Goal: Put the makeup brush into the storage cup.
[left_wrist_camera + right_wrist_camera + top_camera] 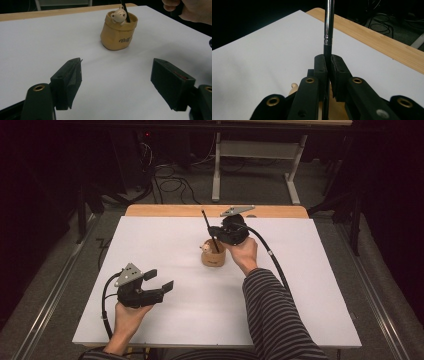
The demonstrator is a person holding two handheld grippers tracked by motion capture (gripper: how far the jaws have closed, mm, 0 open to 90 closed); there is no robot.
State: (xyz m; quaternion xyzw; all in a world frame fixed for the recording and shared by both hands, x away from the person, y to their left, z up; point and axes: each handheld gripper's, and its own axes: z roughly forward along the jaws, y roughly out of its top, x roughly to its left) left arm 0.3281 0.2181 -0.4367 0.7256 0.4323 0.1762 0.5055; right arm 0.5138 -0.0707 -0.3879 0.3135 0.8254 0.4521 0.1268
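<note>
A white sheet covers a light wooden table (150, 210) that stands on grey carpeted floor (260, 190) in a dim room, with tangled black cables (170, 182) and a white metal-legged table frame (255, 150) behind it in dark surroundings.

Left tongs (159, 280) agape, resting low; right tongs (216, 232) clamped tight (arm stretched fwd).
</note>
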